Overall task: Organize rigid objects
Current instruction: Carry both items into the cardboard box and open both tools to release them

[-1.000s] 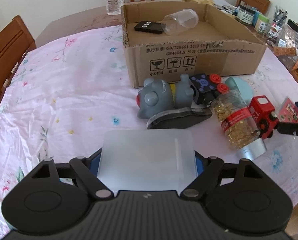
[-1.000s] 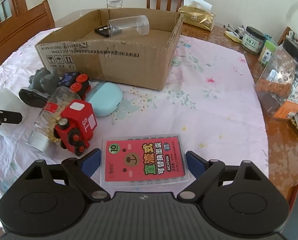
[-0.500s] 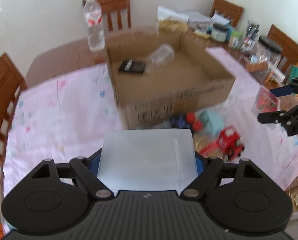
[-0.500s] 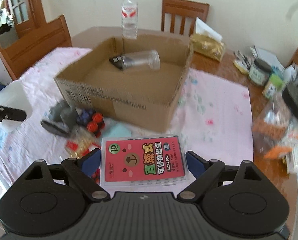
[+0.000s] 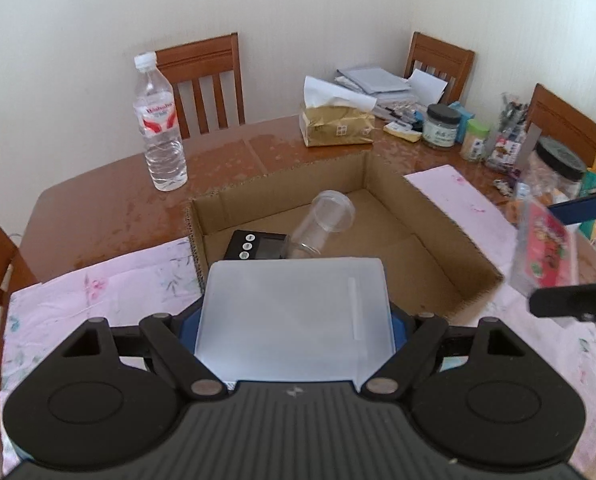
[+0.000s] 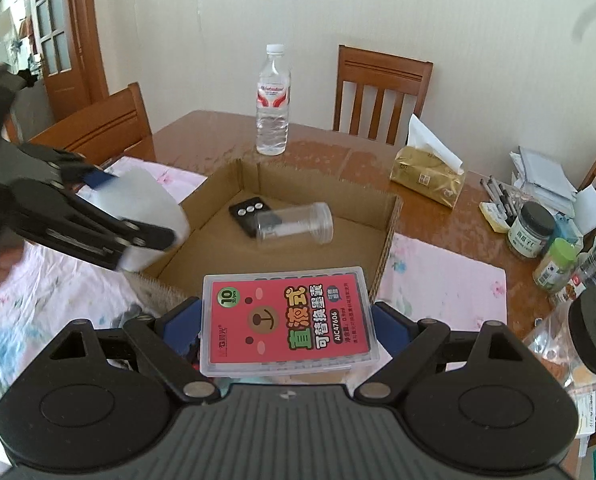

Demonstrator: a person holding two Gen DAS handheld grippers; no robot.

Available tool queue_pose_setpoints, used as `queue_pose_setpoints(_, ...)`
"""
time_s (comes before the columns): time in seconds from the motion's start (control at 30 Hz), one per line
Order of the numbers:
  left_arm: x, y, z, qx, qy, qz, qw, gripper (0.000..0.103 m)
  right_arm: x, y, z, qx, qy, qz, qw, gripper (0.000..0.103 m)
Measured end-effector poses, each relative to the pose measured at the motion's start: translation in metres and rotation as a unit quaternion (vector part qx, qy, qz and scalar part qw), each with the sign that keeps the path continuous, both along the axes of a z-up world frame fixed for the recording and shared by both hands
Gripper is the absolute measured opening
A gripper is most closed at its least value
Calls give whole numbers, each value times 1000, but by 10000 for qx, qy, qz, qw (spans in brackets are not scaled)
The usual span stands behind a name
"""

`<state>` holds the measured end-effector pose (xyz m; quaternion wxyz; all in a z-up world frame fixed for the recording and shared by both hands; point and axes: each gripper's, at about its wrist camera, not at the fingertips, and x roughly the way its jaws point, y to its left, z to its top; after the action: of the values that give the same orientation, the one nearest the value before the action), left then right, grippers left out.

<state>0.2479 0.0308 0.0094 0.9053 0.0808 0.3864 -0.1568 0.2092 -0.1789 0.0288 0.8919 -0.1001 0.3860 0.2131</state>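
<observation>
My left gripper (image 5: 293,320) is shut on a frosted white plastic box (image 5: 293,316) and holds it over the near left edge of the open cardboard box (image 5: 438,216). My right gripper (image 6: 285,320) is shut on a clear case with a red label (image 6: 285,316) and holds it above the box's near wall (image 6: 386,252). Inside the box lie a clear cylinder jar (image 6: 295,222) and a black remote (image 6: 247,212). The left gripper with its white box also shows in the right wrist view (image 6: 137,204), and the red case shows in the left wrist view (image 5: 546,252).
A water bottle (image 5: 159,120) stands behind the box on the wooden table (image 5: 109,200). A gold tissue pack (image 5: 338,124), jars (image 5: 442,124) and pens crowd the far right. Wooden chairs (image 6: 382,92) ring the table. A floral cloth (image 6: 442,280) covers the near part.
Both grippers have risen and moved forward from the toy pile to above the cardboard box, each still holding its item. The toys on the cloth have dropped out of view.
</observation>
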Motion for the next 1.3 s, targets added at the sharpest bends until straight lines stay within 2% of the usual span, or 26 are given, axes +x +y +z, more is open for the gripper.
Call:
queue_pose_setpoints(0.1,15,-3,-14,-36,8,39,10000,83,7,4,-1,-19,27,-54,10000,93)
queue_pose_setpoints(0.13,18,-4,-18,-47,-7,20,10000,86,8,5,-2,-37,46,-66,10000,93)
queue_pose_setpoints(0.17,22,-5,-22,10,8,47,10000,91,10,7,-3,-53,54,-76,9999,93)
queue_pose_setpoints(0.27,23,-5,-29,179,41,197,9996,92,14,10,-5,-94,107,-108,9998,93)
queue_pose_setpoints(0.4,7,5,-23,-1,10,252,9997,96,23,12,-10,-150,152,-143,9997,93)
queue_pose_setpoints(0.53,-13,19,-14,22,-16,403,9992,97,36,16,-12,-166,187,-141,9996,93)
queue_pose_setpoints(0.67,-33,37,-6,-161,37,646,9978,97,56,21,-18,-168,274,-150,9994,93)
queue_pose_setpoints(0.87,-61,61,-1,84,-125,1156,9932,97,94,34,-31,-269,409,-153,9987,93)
queue_pose_setpoints(1.13,-81,91,-7,18,4,1565,9877,97,136,51,-50,-638,428,-286,9966,93)
queue_pose_setpoints(1.2,-84,97,-8,16,14,1640,9865,97,140,54,-52,-775,292,-402,9957,97)
queue_pose_setpoints(1.23,-85,99,-9,13,33,1673,9859,97,141,56,-52,-828,250,-457,9952,103)
queue_pose_setpoints(1.3,-86,102,-10,7,61,1722,9850,97,139,56,-48,-763,189,-527,9955,103)
